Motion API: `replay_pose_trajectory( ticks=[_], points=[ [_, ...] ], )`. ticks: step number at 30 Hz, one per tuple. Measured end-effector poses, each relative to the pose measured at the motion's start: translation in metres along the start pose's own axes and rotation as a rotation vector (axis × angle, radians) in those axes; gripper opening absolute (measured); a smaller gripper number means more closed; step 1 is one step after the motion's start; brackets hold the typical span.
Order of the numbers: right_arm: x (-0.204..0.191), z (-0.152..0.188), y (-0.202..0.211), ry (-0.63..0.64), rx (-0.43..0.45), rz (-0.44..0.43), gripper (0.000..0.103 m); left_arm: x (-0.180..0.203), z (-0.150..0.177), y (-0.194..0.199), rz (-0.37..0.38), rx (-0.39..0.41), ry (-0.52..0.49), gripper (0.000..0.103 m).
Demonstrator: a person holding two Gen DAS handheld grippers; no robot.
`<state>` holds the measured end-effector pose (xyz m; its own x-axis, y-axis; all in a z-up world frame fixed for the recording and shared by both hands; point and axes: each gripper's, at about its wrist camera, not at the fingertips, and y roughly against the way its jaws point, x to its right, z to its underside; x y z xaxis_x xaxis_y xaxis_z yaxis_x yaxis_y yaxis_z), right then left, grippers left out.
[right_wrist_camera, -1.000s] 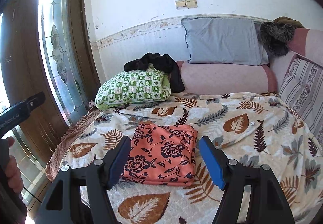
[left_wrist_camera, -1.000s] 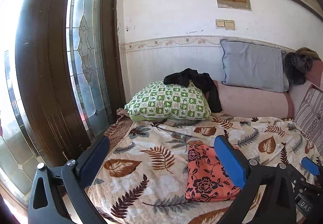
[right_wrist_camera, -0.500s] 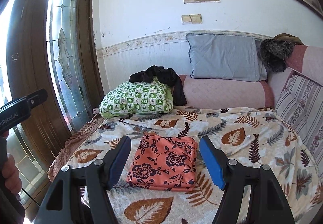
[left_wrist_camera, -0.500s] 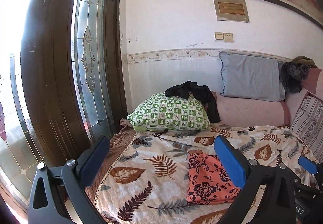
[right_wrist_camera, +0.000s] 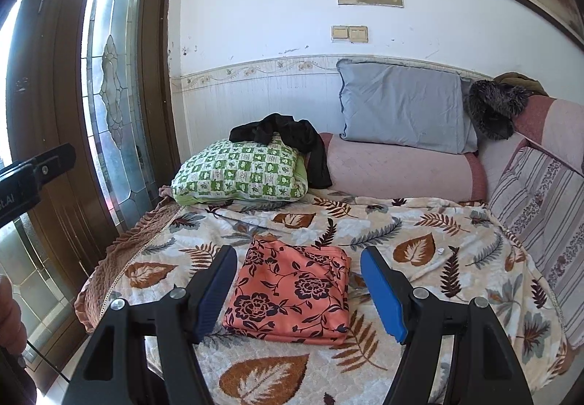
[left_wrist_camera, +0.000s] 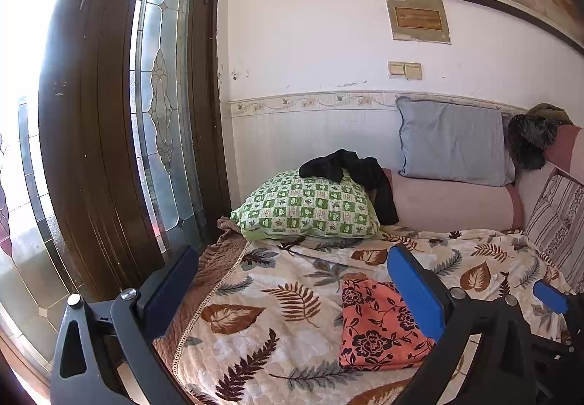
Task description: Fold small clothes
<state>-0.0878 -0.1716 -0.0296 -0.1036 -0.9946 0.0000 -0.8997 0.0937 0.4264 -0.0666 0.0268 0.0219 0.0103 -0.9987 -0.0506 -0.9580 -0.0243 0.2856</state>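
Observation:
A coral garment with a dark flower print (right_wrist_camera: 292, 295) lies folded into a neat rectangle on the leaf-patterned bedspread (right_wrist_camera: 419, 248). My right gripper (right_wrist_camera: 298, 277) hovers open above and in front of it, with nothing between its blue pads (right_wrist_camera: 383, 295). In the left wrist view the same folded garment (left_wrist_camera: 376, 328) lies low and right, partly behind one finger. My left gripper (left_wrist_camera: 292, 262) stands open and empty over the bedspread (left_wrist_camera: 277, 295), to the left of the garment. A black garment (right_wrist_camera: 288, 134) is draped loosely over the green checked pillow (right_wrist_camera: 241, 175).
A grey pillow (right_wrist_camera: 401, 105) and pink bolster (right_wrist_camera: 401, 167) line the wall. A striped cushion (right_wrist_camera: 540, 204) and dark furry item (right_wrist_camera: 492, 109) sit right. A brown door with leaded glass (left_wrist_camera: 109, 149) stands left of the bed. A hand (right_wrist_camera: 9, 313) shows at the left edge.
Both grippers have risen and drawn back from the bed, so the folded garment looks smaller and more wall shows. The garment has not moved, and both grippers stayed open.

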Motion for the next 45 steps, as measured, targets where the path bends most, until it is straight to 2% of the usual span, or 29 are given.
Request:
replay_pose_trajectory(
  ticks=[13, 45],
  points=[
    [-0.007, 0.002, -0.007, -0.001, -0.011, 0.002, 0.074, 0.0, 0.002, 0.0, 0.012, 0.008, -0.014, 0.103],
    [0.005, 0.008, -0.02, -0.036, -0.049, 0.06, 0.074, 0.0, 0.006, 0.002, 0.042, -0.002, -0.012, 0.103]
  ],
)
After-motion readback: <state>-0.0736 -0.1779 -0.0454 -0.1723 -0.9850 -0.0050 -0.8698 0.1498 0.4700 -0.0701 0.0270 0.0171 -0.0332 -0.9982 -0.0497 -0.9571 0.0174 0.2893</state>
